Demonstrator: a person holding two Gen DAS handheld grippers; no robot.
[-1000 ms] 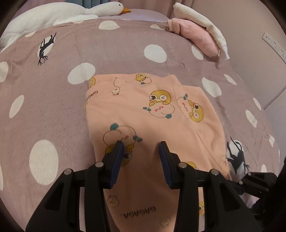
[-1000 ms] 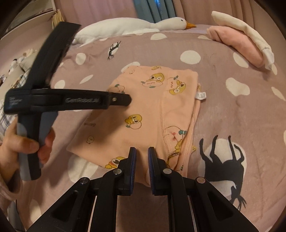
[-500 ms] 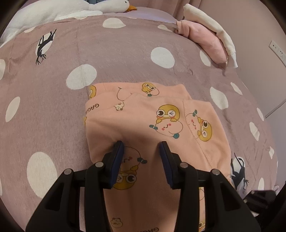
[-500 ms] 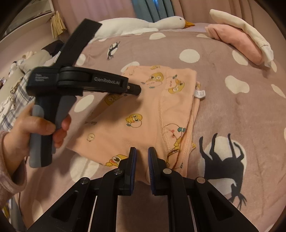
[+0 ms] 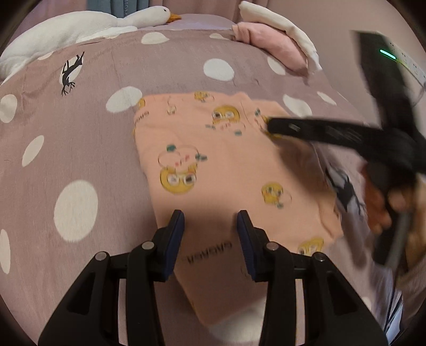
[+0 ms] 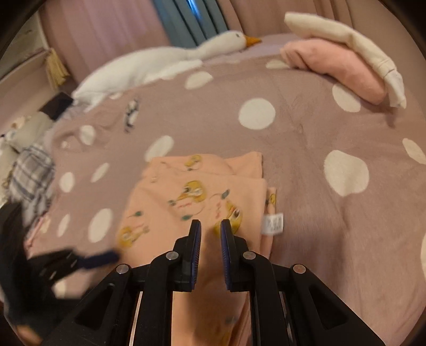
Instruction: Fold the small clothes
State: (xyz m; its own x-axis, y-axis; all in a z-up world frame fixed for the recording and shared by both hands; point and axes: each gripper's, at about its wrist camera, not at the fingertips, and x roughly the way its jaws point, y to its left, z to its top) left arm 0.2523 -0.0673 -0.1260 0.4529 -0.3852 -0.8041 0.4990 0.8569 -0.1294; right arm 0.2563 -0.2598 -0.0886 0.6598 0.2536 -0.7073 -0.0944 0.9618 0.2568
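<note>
A home bedroom: a bed (image 6: 306,138) under a mauve polka-dot cover fills both views. A plush white goose (image 6: 165,64) lies at 11 o'clock before blue curtains (image 6: 186,21), with folded pink and cream bedding (image 6: 343,61) at 1 o'clock.

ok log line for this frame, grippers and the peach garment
left gripper: open, over peach garment | right gripper: narrow gap, over garment, grip unclear | garment: folded flat on spotted blanket

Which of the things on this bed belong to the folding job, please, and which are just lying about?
Part of the job:
peach duck-print garment
left gripper
right gripper

Just lying about:
goose plush
pink folded cloth
cream cloth on top of it
plaid fabric
dotted bedspread
</note>
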